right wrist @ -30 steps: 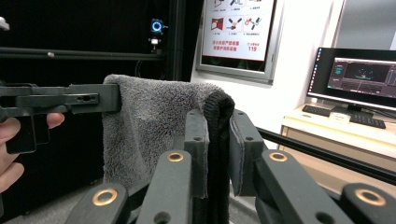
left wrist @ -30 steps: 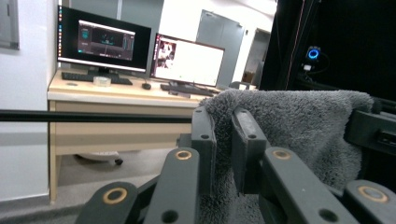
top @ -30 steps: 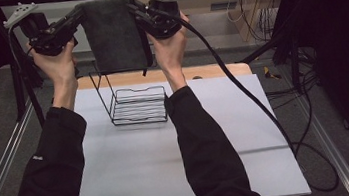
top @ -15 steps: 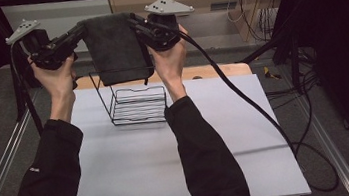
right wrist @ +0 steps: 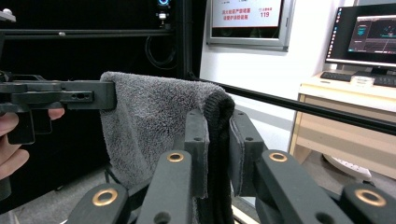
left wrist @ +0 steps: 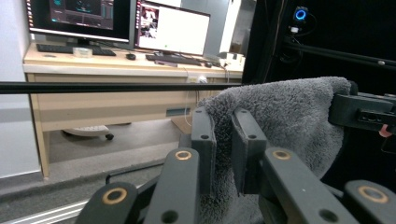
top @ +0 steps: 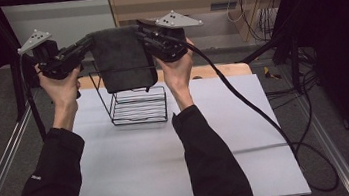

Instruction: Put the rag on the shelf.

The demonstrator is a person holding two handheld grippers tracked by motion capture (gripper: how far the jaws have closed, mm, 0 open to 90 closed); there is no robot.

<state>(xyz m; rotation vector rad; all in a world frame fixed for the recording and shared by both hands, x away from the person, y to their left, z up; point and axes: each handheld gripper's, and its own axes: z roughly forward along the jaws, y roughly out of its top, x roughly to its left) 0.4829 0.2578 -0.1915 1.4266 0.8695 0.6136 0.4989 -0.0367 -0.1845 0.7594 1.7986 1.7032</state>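
While both claws, L [top: 86, 42] & R [top: 143, 33], pinch the grey towel [top: 121, 59], wire rack [top: 138, 105] beneath looks empty.

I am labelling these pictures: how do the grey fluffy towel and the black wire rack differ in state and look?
The grey fluffy towel hangs in the air, pinched at its top corners by the left tongs and right tongs; the black wire rack stands untouched on the white table. The towel is soft and opaque; the rack is rigid, see-through wire. Both are dark.

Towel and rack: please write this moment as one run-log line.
towel: hangs folded above rack | left hand-held gripper: shut on towel | right hand-held gripper: shut on towel | table: white
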